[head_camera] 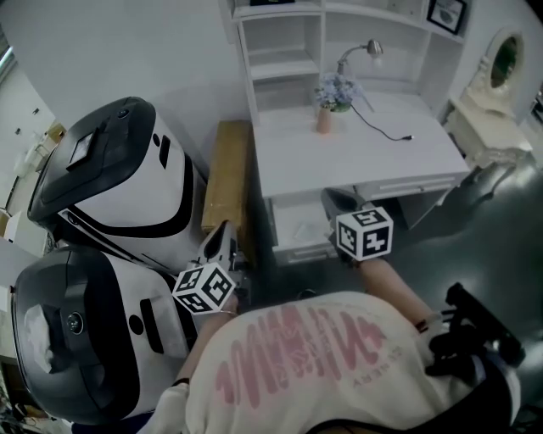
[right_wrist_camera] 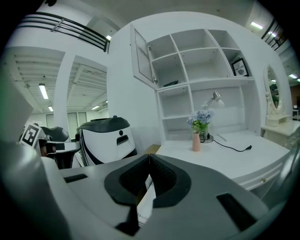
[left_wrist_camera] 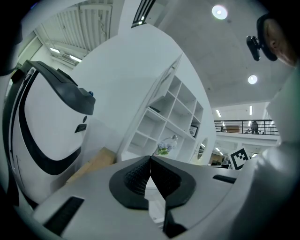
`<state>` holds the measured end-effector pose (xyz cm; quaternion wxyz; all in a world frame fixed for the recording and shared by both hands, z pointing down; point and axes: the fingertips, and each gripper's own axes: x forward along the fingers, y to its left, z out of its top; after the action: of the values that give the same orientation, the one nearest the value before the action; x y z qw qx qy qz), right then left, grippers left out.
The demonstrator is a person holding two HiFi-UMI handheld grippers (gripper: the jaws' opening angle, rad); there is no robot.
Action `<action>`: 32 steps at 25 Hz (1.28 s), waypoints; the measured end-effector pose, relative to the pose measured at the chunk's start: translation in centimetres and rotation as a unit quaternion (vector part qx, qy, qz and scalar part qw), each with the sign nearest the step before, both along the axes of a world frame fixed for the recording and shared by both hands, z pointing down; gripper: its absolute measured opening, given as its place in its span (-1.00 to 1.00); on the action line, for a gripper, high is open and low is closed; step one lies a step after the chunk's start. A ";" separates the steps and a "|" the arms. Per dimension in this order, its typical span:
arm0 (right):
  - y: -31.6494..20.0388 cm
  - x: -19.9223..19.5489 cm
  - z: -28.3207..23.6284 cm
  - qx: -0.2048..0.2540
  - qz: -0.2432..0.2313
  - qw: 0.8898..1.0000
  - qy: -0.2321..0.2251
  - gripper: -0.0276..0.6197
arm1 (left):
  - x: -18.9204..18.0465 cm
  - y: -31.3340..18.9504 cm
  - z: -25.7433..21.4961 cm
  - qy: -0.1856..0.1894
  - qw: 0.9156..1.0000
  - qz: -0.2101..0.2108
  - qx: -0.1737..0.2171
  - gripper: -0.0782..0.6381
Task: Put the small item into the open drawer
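- Your right tongs (right_wrist_camera: 149,158) are pinched fully together, pad against pad, with nothing between them.
- From the head view, they hang over the right-hand end of the open drawer (head_camera: 297,227), which is pulled out from under the front of the white table (head_camera: 407,157). Whether they touch the drawer cannot be told.
- Your left tongs (left_wrist_camera: 150,159) are likewise closed at the tips and carry nothing. You hold them well left of the drawer, beside a brown board (head_camera: 229,169) that stands against the table's side.
- The small item cannot be made out in any view, neither at the tongs nor on the part of the drawer floor that shows.
- Count at the table: one drawer open, one pink vase of flowers (head_camera: 325,114), one desk lamp (head_camera: 371,49) and one black cable (head_camera: 386,129) trailing across the top.
- A white shelf unit (head_camera: 288,38) rises at the back of the table. One framed picture (head_camera: 446,13) sits in it.
- One oval mirror (head_camera: 506,59) stands on the furniture to the right.
- Two white-and-black machines fill the left of the scene, the farther (head_camera: 119,182) and the nearer (head_camera: 76,339).
- Two marker cubes show, one on each tool: left (head_camera: 204,288), right (head_camera: 366,232).
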<state>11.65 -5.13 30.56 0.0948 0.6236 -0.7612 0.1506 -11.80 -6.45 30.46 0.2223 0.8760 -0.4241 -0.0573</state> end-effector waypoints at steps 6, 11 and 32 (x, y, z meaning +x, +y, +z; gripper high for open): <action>3.1 -0.8 0.6 -0.004 0.007 1.000 -0.006 -0.85 | -0.6 2.7 0.2 0.000 1.000 0.006 0.000 -0.70; 5.3 -0.9 1.1 -0.008 0.018 1.000 -0.011 -0.86 | -1.2 4.8 0.5 -0.001 1.000 0.009 -0.004 -0.70; 9.8 -1.7 3.8 -0.030 0.021 0.999 -0.010 -0.85 | -1.8 9.0 2.3 0.005 1.000 0.014 -0.017 -0.70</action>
<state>9.96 4.72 34.36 0.1029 0.6345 -0.7443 0.1814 -13.59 2.50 32.74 0.2400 0.8778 -0.4113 -0.0516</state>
